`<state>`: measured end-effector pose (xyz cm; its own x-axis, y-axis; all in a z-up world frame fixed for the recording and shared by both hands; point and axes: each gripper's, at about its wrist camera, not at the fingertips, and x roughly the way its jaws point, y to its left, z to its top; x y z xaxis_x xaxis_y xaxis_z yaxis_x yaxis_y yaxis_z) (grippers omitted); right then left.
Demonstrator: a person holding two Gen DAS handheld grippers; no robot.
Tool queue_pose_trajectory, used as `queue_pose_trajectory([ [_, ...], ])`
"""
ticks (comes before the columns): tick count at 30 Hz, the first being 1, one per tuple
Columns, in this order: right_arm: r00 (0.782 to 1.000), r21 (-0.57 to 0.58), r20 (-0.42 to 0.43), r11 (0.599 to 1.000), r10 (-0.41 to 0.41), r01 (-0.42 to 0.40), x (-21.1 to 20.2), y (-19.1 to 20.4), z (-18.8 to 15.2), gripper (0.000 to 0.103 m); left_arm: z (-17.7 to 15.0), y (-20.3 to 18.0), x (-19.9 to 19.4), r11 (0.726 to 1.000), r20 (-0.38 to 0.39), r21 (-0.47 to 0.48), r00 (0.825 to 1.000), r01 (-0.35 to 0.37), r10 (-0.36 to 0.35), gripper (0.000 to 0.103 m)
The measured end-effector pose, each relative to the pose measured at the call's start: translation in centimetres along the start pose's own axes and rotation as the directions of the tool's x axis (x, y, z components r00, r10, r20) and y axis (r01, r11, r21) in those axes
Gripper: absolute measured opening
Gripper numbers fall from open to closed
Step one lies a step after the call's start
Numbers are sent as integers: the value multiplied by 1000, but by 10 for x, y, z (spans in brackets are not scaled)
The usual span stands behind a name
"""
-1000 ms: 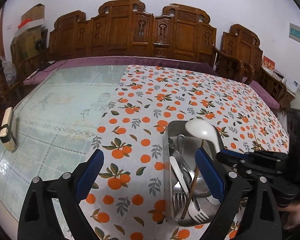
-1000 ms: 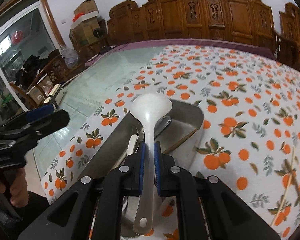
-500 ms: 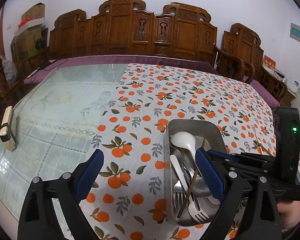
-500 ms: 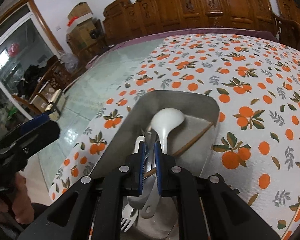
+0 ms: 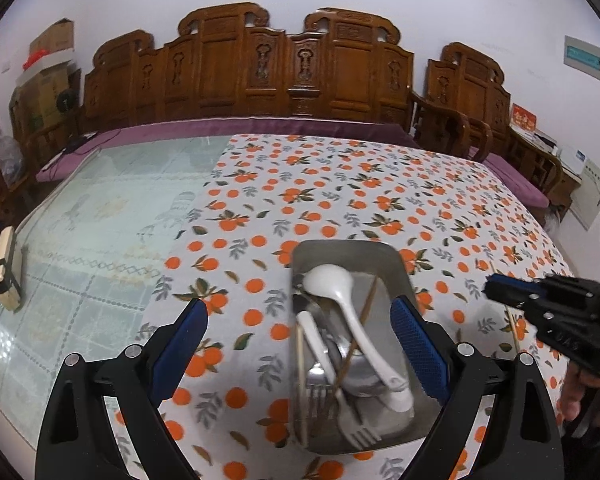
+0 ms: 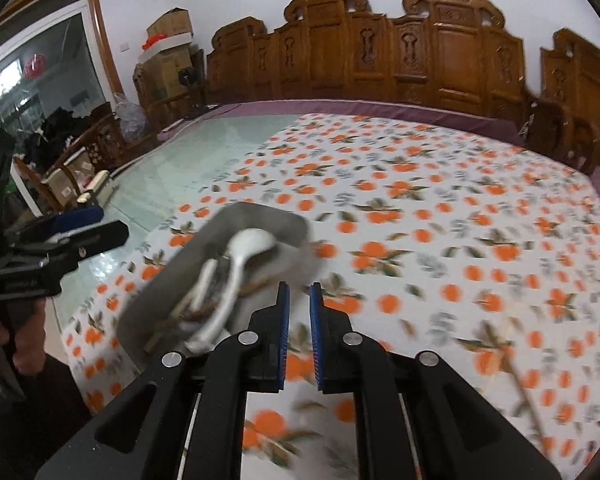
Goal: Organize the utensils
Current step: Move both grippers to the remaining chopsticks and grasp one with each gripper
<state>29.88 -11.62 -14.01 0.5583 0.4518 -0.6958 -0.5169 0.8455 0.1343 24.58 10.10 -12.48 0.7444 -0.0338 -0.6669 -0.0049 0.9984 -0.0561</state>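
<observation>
Right gripper, pads slightly parted and empty, beside steel tray holding white ladle; lone chopstick on the orange-print cloth likely next, best pinched mid-length; left gripper spread wide, idle.

Desk: pale green patterned top, its right portion covered by a white cloth printed with oranges and leaves. On the cloth sits a metal tray holding utensils. A thin wooden stick lies on the cloth to the tray's right, well apart. A small block-shaped object rests at the desk's left edge.
</observation>
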Motion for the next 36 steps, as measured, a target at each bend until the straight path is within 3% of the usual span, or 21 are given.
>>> queue_pose_trajectory([
  [2, 999, -9, 2, 999, -36, 36, -13, -15, -5, 21, 0, -10, 0, 1000, 6, 9, 1000, 12, -12, 89],
  [6, 996, -10, -3, 996, -90, 90, -30, -45, -19, 24, -1, -30, 0, 999, 11, 27, 999, 37, -37, 89],
  [8, 993, 1, -16, 993, -118, 118, -37, -65, -29, 30, -2, -41, 0, 998, 13, 38, 999, 51, -52, 89],
  [14, 975, 24, -60, 976, -215, 217, -40, -114, -55, 31, -10, -76, 2, 993, 6, 85, 997, 82, -83, 89],
  [22, 967, 46, -154, 976, -205, 214, -12, -150, -79, 31, -21, -108, 8, 984, -19, 143, 994, 106, -105, 89],
  [36, 963, -3, -206, 984, -173, 177, 13, -152, -78, 31, -34, -143, 24, 972, -65, 192, 990, 133, -123, 89],
])
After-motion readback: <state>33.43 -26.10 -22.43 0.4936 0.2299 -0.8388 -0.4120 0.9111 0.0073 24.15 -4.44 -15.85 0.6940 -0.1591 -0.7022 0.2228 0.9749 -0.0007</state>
